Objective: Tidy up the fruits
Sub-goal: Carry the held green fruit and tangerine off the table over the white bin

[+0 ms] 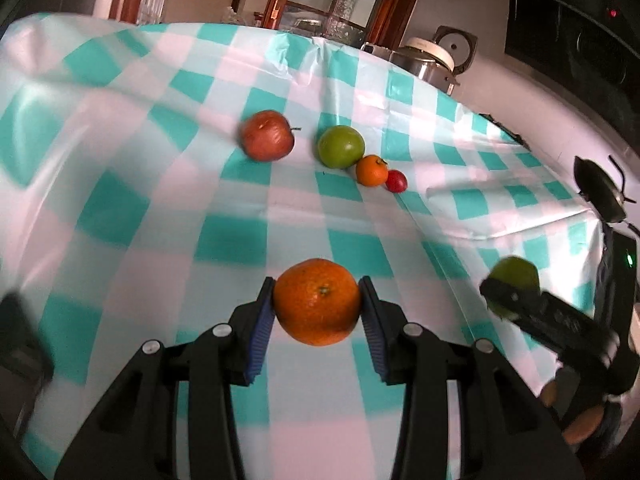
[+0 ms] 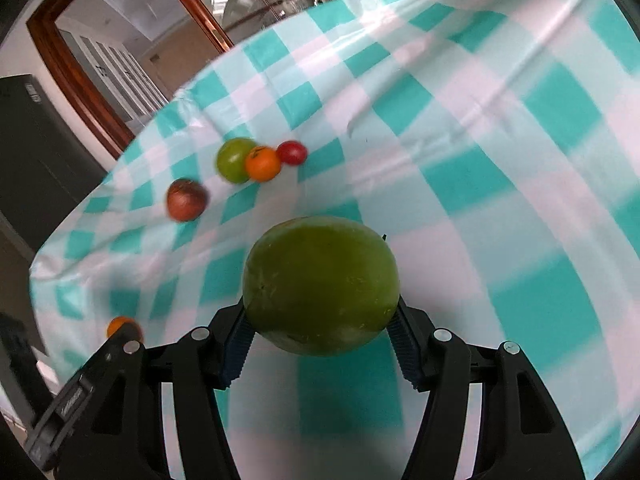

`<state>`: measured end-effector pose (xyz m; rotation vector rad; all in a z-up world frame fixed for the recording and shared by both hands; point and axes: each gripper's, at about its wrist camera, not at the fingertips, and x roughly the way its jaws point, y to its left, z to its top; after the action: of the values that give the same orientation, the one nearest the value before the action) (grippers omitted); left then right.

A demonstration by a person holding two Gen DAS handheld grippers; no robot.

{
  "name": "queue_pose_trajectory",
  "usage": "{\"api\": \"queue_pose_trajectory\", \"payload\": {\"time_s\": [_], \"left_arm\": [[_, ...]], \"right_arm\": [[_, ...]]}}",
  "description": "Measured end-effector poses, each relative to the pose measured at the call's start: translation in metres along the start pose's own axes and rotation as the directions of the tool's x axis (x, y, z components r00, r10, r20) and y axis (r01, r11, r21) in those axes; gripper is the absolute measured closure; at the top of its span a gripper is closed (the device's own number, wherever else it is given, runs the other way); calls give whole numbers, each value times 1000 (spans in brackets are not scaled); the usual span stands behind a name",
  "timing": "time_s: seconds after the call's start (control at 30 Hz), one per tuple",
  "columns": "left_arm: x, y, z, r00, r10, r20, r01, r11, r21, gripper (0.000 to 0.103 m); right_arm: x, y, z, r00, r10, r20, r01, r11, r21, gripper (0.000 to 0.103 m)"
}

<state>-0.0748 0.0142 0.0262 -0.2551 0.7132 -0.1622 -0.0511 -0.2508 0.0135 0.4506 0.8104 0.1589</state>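
Note:
My left gripper (image 1: 318, 296) is shut on a large orange (image 1: 317, 306), held above the checked tablecloth (image 1: 160, 208). My right gripper (image 2: 322, 320) is shut on a big green mango (image 2: 321, 284); it shows at the right of the left wrist view (image 1: 516, 276). A row of fruit lies on the cloth ahead: a red apple (image 1: 267, 135), a green fruit (image 1: 341, 147), a small orange (image 1: 372, 170) and a small red fruit (image 1: 396, 181). The same row shows in the right wrist view: apple (image 2: 187, 200), green fruit (image 2: 234, 160), small orange (image 2: 263, 164), red fruit (image 2: 292, 152).
A rice cooker (image 1: 430, 58) stands beyond the table's far edge. A wooden cabinet with glass doors (image 1: 340, 0) is behind. The left gripper with its orange (image 2: 120, 326) appears at the lower left of the right wrist view.

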Motion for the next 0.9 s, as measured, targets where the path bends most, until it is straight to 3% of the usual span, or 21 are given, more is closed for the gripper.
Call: {"api": "queue_pose_trajectory", "payload": {"time_s": [0.1,0.27,0.47,0.67,0.9], "left_arm": [[-19,-2,-17,1000,-28,-2,28,1000,2,61],[-41,-22,-37,997,-67,-26,68,996,52,61],[-67,-76,-52,995,-102,5,98,971,219,61],[-76,-135,-85,989,-141,-30,142,913,383,61],[-79,-198,-130,977,-183,-113,215,806,551,61]], "right_arm": [[-29,4,-27,1000,22,2,-22,1000,-18,43],[-76,9,-56,1000,-15,27,19,993,-121,43],[-133,-12,-77,994,-53,90,67,986,-156,43],[-183,-56,-99,985,-102,137,118,987,-113,43],[-240,-124,-134,952,-247,179,254,967,-13,43]]}}
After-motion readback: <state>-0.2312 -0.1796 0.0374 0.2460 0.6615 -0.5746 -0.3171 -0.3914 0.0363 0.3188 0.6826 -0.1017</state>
